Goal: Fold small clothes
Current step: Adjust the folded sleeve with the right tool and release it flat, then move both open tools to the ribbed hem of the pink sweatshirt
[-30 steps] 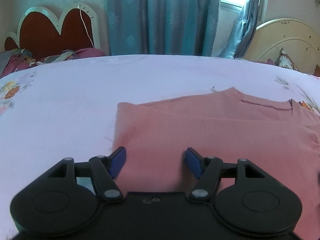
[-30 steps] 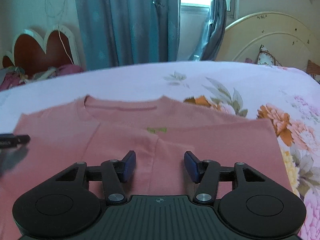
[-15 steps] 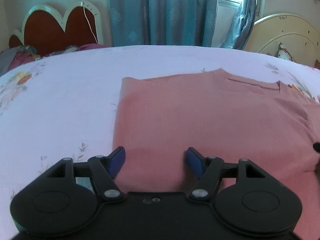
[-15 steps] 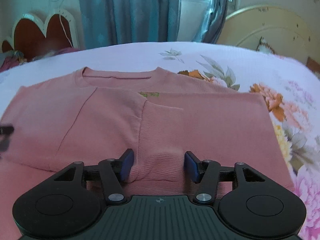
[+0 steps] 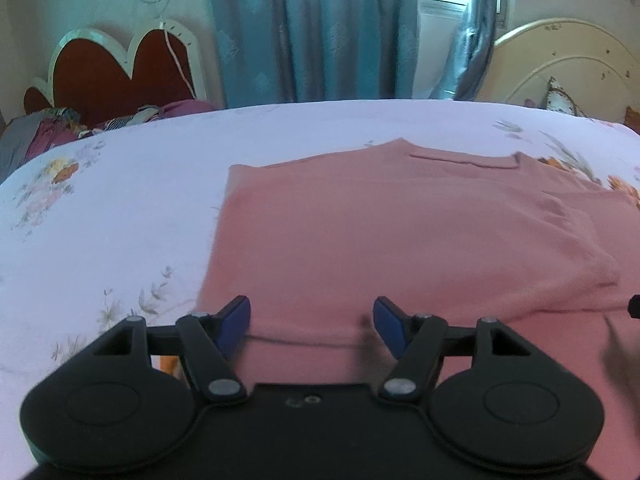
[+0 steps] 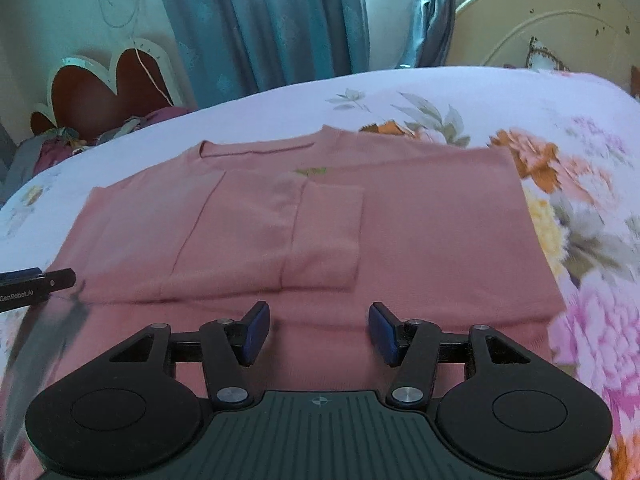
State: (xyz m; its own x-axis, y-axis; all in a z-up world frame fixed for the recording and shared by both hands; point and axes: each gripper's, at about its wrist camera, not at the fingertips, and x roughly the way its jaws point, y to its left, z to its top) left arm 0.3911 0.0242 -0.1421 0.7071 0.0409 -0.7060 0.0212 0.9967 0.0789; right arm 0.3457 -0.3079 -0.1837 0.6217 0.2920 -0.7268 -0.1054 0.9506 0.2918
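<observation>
My left gripper (image 5: 311,322) hangs released over the pink sweater (image 5: 400,240) near its 9 o'clock side, and a careless pinch there could drag the folded sleeve loose. My right gripper (image 6: 318,330), also released with nothing between its fingers, risks rucking the 6 o'clock hem on the bed (image 6: 500,96)

Floral bedsheet (image 6: 460,92) as reference surface. Beyond its far edge: teal curtains (image 6: 260,24), centre; red heart-shaped headboard (image 5: 116,68) with heaped clothes (image 5: 48,132), left; cream arched headboard (image 6: 552,20), right.
</observation>
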